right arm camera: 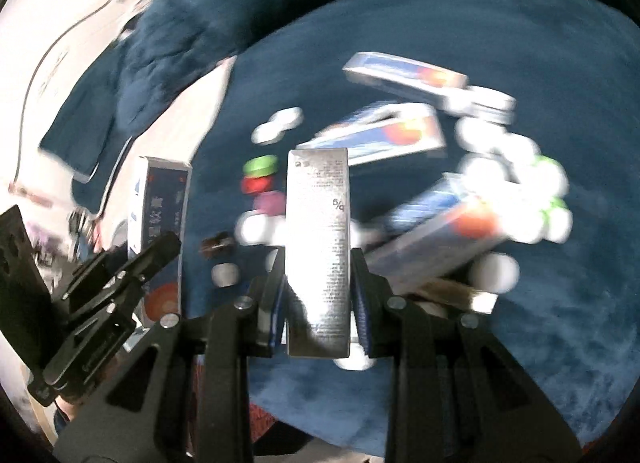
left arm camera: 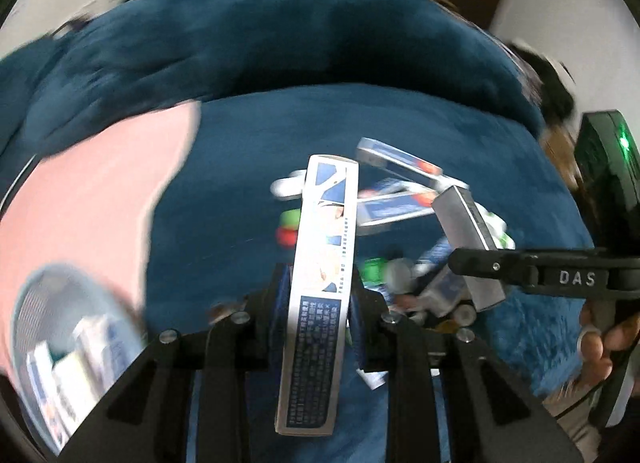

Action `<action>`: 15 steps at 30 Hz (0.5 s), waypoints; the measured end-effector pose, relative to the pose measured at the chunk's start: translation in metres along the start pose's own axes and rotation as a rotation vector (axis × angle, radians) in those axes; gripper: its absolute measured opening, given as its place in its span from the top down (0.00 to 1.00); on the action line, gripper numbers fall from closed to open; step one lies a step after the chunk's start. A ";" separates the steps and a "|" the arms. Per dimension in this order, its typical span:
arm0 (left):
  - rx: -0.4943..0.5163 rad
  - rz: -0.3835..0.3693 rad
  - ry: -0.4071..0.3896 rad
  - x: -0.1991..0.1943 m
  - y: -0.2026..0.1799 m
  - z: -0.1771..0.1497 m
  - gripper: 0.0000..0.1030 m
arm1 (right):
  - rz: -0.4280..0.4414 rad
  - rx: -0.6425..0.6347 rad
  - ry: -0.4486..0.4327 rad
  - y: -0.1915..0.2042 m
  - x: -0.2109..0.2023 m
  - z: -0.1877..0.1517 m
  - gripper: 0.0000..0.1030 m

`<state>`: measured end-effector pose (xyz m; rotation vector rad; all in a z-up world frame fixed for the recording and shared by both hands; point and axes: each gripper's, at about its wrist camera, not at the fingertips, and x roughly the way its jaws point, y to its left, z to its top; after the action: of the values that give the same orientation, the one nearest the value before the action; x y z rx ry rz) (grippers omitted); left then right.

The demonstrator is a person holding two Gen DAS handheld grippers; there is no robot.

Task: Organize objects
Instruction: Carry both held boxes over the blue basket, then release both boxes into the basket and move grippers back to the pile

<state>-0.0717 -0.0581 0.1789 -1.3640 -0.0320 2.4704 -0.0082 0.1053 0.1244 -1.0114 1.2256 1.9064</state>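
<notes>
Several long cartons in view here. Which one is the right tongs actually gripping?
The silver carton with small black print, clamped upright in the right tongs. The others are blue and white with orange patches: three lie on the blue blanket.

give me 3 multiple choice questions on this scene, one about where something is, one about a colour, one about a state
1. Where is the mesh basket in the left wrist view?
A. lower left, on the pink cloth
B. top right
C. on the pile of boxes

2. What colour is the blanket under the clutter?
A. yellow
B. dark blue
C. white

3. What is the right claw doing?
A. hanging open
B. shut on a silver box
C. shut on a green cap

Answers:
1. A, the basket sits at the lower left on the pink cloth.
2. B, the fabric is dark blue.
3. B, its fingers clamp the silver box; the left claw likewise holds a blue and white box.
</notes>
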 end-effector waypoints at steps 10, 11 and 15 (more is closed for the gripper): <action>-0.350 0.150 -0.098 -0.084 0.162 -0.055 0.73 | 0.140 -0.290 0.114 0.171 0.068 -0.009 0.72; -0.372 0.162 -0.103 -0.090 0.172 -0.060 0.73 | 0.154 -0.318 0.124 0.186 0.074 -0.012 0.72; -0.459 0.174 -0.116 -0.098 0.204 -0.079 0.73 | 0.200 -0.392 0.150 0.233 0.092 -0.027 0.72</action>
<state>-0.0123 -0.2901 0.1814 -1.4389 -0.5612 2.8028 -0.2398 0.0078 0.1381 -1.2927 1.0897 2.3229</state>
